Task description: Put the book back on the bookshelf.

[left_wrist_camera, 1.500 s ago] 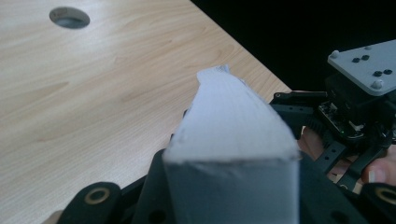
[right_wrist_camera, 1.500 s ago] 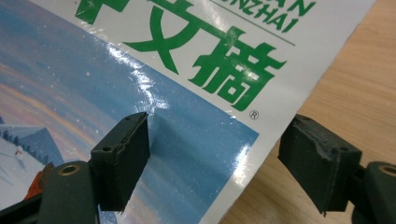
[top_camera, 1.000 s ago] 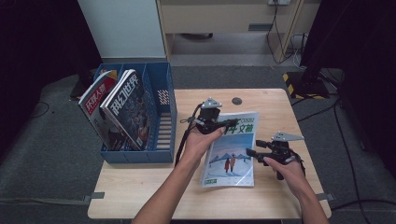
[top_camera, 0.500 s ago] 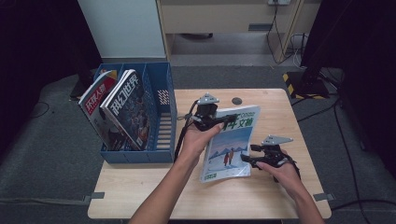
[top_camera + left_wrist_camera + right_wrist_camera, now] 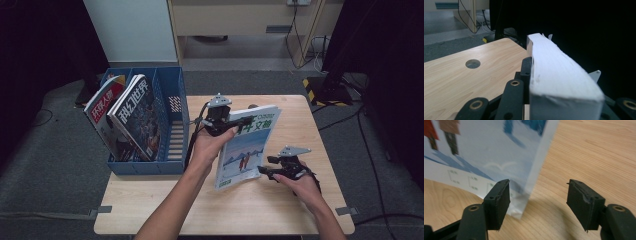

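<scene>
A magazine (image 5: 247, 150) with a snowy blue-white cover and green title stands tilted on the table, its top edge raised. My left gripper (image 5: 235, 121) is shut on that top edge; in the left gripper view the thick white page block (image 5: 559, 75) sits against a black finger (image 5: 526, 67). My right gripper (image 5: 265, 171) lies low at the magazine's lower right corner. Its jaws have just been closing, and they still stand apart around the cover's edge (image 5: 534, 170). The right gripper (image 5: 540, 202) has one pad by the cover and the other clear of it.
A blue file rack (image 5: 175, 90) stands at the table's left with two upright magazines (image 5: 105, 107) (image 5: 137, 112) in its left slots. A small round hole (image 5: 472, 63) sits in the wooden tabletop (image 5: 250, 210) behind the magazine. Grey floor surrounds the table.
The magazine lay flat a second ago; my left gripper has lifted its top edge so it tilts upright. My right gripper has slid in to the lower right corner.
</scene>
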Available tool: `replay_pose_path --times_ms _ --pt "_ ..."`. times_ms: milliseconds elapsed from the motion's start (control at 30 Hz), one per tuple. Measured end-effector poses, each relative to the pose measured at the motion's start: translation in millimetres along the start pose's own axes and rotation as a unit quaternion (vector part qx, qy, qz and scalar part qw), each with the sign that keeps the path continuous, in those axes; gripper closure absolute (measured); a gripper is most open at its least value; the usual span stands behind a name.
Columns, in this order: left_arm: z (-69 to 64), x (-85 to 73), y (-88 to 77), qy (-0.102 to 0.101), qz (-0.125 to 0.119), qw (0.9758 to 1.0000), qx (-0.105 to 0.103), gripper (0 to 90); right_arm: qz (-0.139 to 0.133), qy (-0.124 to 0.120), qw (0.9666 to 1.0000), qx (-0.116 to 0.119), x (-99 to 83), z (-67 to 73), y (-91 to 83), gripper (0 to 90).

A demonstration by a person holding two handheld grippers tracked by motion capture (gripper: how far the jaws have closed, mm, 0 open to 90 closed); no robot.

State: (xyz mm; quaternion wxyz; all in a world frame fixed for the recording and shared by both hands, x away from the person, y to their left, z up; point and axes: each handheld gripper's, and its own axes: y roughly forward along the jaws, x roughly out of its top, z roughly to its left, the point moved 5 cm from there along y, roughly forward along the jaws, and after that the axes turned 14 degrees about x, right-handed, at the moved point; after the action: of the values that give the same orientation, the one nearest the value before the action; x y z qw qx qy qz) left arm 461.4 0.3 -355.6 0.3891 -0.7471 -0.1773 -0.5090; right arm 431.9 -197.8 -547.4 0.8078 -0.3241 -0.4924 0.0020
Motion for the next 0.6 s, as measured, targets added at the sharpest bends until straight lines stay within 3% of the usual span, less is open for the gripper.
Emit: replay_pose_path --times_ms 300,600 --pt "5.8 5.2 -7.3 -0.003 -0.014 0.9999 0.006 73.1 0.021 0.012 0.9995 -0.020 -8.4 -8.7 -0.6 38.0" --pt "15.2 10.5 -16.0 -0.007 -0.028 0.9995 0.015 73.1 0.021 0.019 0.9992 -0.030 -9.6 -10.9 -1.4 37.9"
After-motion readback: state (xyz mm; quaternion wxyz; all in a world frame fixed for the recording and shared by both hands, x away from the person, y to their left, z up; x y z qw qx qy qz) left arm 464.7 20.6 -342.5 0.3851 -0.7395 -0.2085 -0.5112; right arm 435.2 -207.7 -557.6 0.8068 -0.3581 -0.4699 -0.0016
